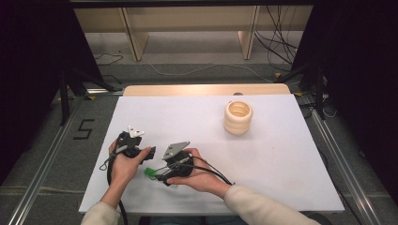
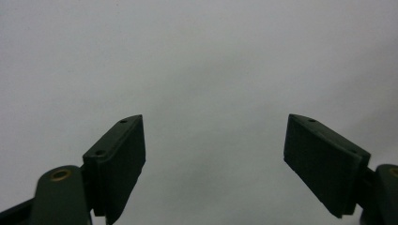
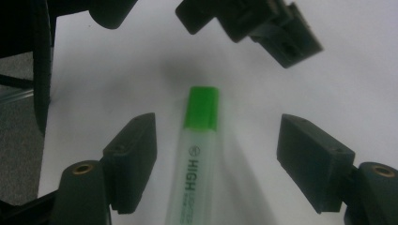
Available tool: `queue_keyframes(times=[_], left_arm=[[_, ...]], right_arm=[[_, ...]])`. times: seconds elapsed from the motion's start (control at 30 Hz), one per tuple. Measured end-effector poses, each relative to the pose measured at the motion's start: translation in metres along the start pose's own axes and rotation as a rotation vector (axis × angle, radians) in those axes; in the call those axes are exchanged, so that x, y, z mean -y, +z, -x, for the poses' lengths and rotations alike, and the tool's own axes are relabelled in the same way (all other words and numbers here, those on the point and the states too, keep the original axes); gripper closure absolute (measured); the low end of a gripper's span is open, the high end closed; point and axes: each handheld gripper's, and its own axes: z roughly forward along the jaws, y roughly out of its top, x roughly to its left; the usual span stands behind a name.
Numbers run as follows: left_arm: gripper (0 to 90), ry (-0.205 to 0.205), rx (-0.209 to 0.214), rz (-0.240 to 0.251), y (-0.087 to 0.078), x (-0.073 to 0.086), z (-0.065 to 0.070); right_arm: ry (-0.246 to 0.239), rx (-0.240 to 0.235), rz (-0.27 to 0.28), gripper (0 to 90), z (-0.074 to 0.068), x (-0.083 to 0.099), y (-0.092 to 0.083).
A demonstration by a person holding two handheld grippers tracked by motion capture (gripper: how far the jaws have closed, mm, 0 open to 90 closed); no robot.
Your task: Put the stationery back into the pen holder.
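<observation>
Highlighter (image 3: pixel 195 159): pale translucent barrel, bright green cap, black "HIGH" print along the side. Lies flat on white worktop (image 1: pixel 281 159), near front edge; green cap end pokes out by right claw (image 1: pixel 157 174) in high view. In right gripper view it runs lengthwise btwn the jaws, cap pointing away, clear gap each side – pads not touching. Right claw (image 3: pixel 216 154) fairly wide. Left claw (image 2: pixel 213 159) just beyond, wide, nothing btwn jaws. Far right: cream ribbed cup (image 1: pixel 238 117), well apart.
</observation>
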Motion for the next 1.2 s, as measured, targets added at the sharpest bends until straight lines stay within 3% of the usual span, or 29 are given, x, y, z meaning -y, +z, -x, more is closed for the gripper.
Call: queue_keyframes(times=[0.5,1.2], left_arm=[[21.4,0.005,-0.018,-0.004,0.003,0.001,-0.005],[21.7,0.002,-0.024,-0.008,0.003,0.002,-0.007]], right_arm=[[-0.03,-0.013,-0.074,36.0,-0.008,-0.009,0.038],[-0.041,-0.004,-0.105,44.5,-0.011,-0.013,0.053]])
